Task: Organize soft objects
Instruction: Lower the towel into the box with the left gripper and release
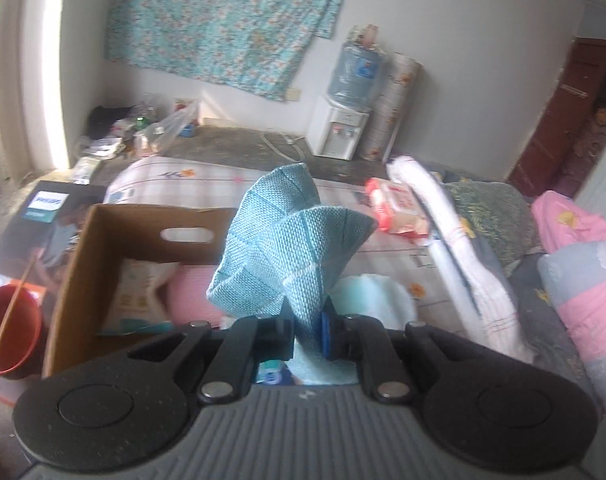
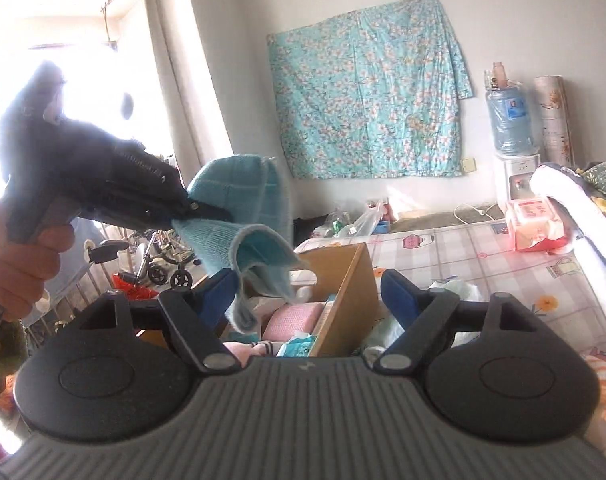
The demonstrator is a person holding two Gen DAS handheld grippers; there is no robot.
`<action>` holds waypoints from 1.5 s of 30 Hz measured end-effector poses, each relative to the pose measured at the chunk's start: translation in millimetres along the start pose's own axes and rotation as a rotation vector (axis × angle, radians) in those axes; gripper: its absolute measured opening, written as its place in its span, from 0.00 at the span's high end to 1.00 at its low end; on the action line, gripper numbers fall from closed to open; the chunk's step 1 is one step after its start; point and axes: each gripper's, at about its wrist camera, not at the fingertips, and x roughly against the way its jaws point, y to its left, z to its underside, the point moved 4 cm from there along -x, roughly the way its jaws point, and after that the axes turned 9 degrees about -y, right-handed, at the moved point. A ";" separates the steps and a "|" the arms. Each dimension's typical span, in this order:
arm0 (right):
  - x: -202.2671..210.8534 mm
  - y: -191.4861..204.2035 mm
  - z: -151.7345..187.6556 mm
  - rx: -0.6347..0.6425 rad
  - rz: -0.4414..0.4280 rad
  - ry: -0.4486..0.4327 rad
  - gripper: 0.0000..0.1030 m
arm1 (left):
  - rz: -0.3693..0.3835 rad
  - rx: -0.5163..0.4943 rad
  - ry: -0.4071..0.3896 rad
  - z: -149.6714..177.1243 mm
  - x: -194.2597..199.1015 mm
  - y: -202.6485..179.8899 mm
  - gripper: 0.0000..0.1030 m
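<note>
My left claw [image 1: 308, 334] is clamped tight on a teal knit cloth [image 1: 287, 248], holding it up in the air over the cardboard box [image 1: 103, 248] that sits on the bed [image 1: 383, 248]. A pink knit thing [image 1: 191, 292] and a packet lie in the box. My right claw [image 2: 309, 294] is spread wide with nothing between its fingers; the cloth's bottom corner dangles just by its left finger [image 2: 217, 292].

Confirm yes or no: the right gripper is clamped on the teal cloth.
No. The right gripper stands open with nothing pressed between its pads; the left gripper pinches the teal cloth.
</note>
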 end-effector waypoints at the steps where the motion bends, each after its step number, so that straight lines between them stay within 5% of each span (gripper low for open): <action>1: -2.5 3.0 1.4 -0.003 0.003 0.011 0.23 | -0.039 -0.002 0.005 1.7 -0.4 14.0 0.88; 11: -19.2 -34.1 20.3 -0.107 0.077 0.076 0.23 | -0.352 -0.137 0.165 29.8 -47.4 99.3 0.88; 17: -24.1 -52.5 27.7 -0.127 0.092 0.091 0.23 | -0.407 -0.176 0.336 67.5 -80.1 116.5 0.88; 23: -26.7 -59.3 33.0 -0.140 0.093 0.105 0.23 | -0.473 -0.205 0.365 74.8 -102.6 123.2 0.83; 29: -23.6 -68.1 34.1 -0.151 0.114 0.106 0.23 | -0.459 -0.213 0.298 63.6 -98.9 119.0 0.54; 34: -23.4 -75.5 36.1 -0.171 0.124 0.104 0.23 | -0.414 -0.178 0.207 47.5 -78.9 108.9 0.49; 40: -25.0 -77.4 37.5 -0.176 0.124 0.116 0.23 | -0.256 0.080 0.236 50.8 -70.0 116.8 0.41; 45: -25.3 -75.8 38.3 -0.182 0.127 0.123 0.23 | -0.277 0.272 0.245 55.3 -89.1 147.3 0.41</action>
